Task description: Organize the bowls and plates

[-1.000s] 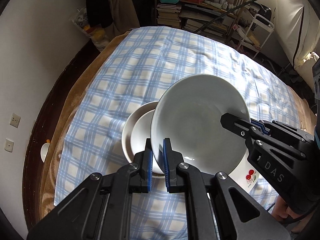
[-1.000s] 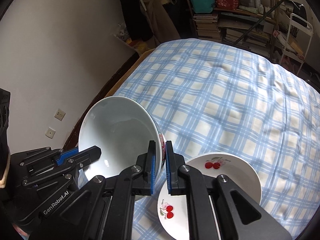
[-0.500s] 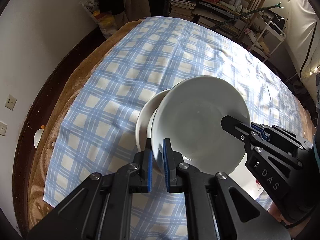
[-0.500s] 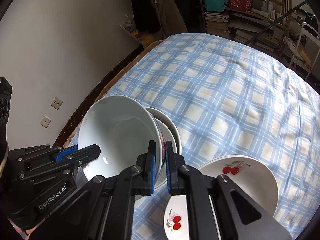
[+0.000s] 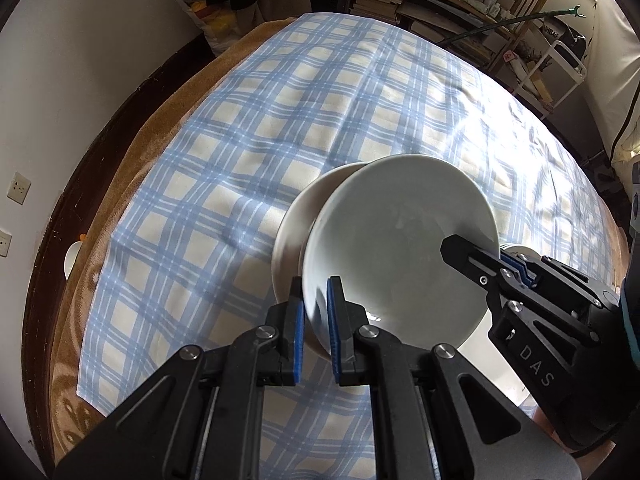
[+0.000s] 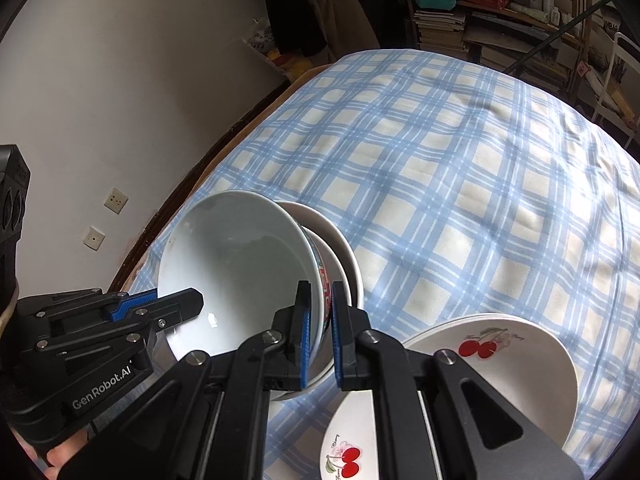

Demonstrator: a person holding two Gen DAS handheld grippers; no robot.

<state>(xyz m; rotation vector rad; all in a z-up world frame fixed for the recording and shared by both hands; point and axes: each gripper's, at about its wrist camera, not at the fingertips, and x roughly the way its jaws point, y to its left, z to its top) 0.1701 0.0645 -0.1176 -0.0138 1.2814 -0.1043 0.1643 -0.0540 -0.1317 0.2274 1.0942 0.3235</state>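
Both grippers pinched the same big white bowl [image 5: 400, 248]: left gripper [image 5: 316, 320] fingers clamped on its near rim, right gripper [image 6: 320, 320] fingers clamped on the opposite rim. Bowl was tilted, patterned band visible on its outer wall in the right wrist view, and empty. It sat partly inside a second white bowl [image 6: 344, 256] underneath; can't tell whether it was fully seated. Just right of the stack: two white plates with cherry prints [image 6: 484, 348], overlapping, nothing on them. Everything was on a blue-and-cream checked cloth [image 5: 280, 112] over a brown blanket [image 5: 132, 168]. Beyond the cloth: shelves with stacked books [image 6: 440, 28], white wall with sockets [image 6: 116, 201] to the left.
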